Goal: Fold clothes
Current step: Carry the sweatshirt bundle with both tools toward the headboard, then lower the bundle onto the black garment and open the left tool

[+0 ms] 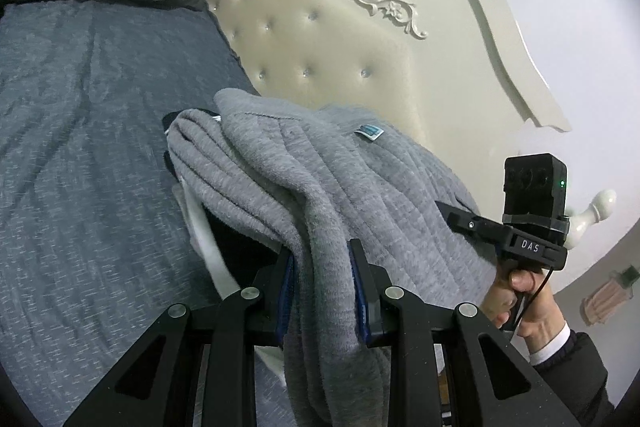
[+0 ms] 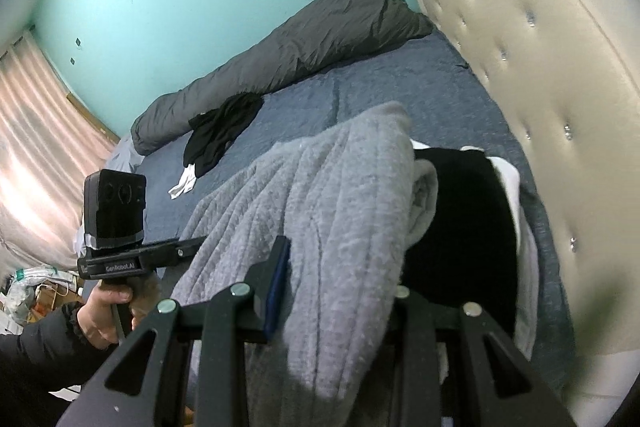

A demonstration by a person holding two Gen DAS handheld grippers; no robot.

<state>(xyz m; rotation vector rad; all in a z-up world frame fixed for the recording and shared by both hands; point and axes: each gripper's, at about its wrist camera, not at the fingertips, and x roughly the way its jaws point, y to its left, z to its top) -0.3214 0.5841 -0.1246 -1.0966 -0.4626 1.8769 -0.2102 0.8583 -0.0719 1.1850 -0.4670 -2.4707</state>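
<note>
Both grippers, left gripper (image 1: 322, 283) and right gripper (image 2: 340, 283), pinched the soft, thick grey fleece garment (image 1: 320, 163) above the bed (image 1: 80, 107), limp and bulky, best held by its edges.

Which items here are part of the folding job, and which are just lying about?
In the job:
- grey fleecy knit garment, clamped by left gripper and right gripper
- black-and-white folded clothing beneath it
- crumpled black garment, likely next

Lying about:
- dark grey rolled duvet
- cream tufted headboard
- blue-grey bedspread
</note>
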